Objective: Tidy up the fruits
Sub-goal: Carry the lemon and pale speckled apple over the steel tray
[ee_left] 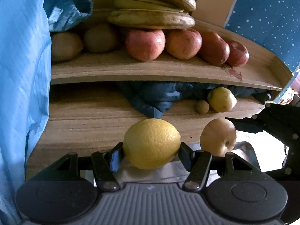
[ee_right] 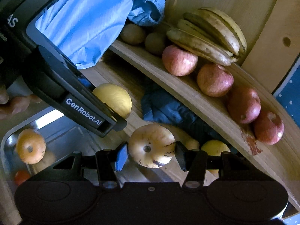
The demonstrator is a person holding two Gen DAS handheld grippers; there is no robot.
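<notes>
My left gripper (ee_left: 151, 150) is shut on a yellow lemon (ee_left: 151, 143), held in front of the lower wooden shelf (ee_left: 84, 116). My right gripper (ee_right: 151, 150) is shut on a pale yellow apple (ee_right: 151, 146) with dark marks, stem end facing the camera. The two grippers are side by side; that apple (ee_left: 218, 136) shows just right of the lemon in the left wrist view. The lemon (ee_right: 114, 98) shows up and left of the apple in the right wrist view. On the upper shelf (ee_left: 131, 71) lie several red apples (ee_left: 145, 44), bananas (ee_left: 153, 5) and brown round fruits (ee_left: 101, 37).
A yellow-green apple (ee_left: 221, 99), a small brown fruit (ee_left: 202, 106) and a dark blue cloth (ee_left: 155, 97) lie at the back of the lower shelf. A metal tray (ee_right: 61, 131) at the lower left holds an orange-yellow fruit (ee_right: 31, 146). A light blue garment (ee_left: 22, 75) hangs on the left.
</notes>
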